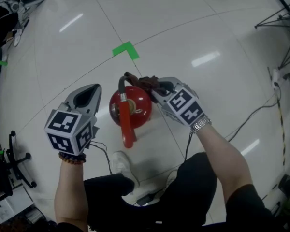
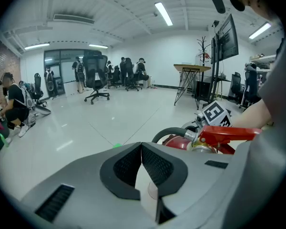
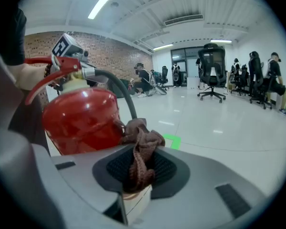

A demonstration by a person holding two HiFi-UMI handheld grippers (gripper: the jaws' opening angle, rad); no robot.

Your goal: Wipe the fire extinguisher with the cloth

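Bright ceiling tubes (image 2: 163, 13); glare streaks on glossy floor (image 1: 205, 58); fisheye edges dark.

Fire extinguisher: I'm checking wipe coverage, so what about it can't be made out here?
Base of the fire extinguisher: head view, hidden under its own body; right gripper view, cut off by the right gripper housing.
Its body: left gripper view, mostly behind the left gripper.
Whether the cloth touches it: unclear everywhere.

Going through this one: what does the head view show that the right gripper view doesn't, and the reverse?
Head view only: the person's white shoe. Right gripper view only: office chairs and a brick wall. Both: the red fire extinguisher, the brown cloth clamped in the right gripper, and the green floor tape.
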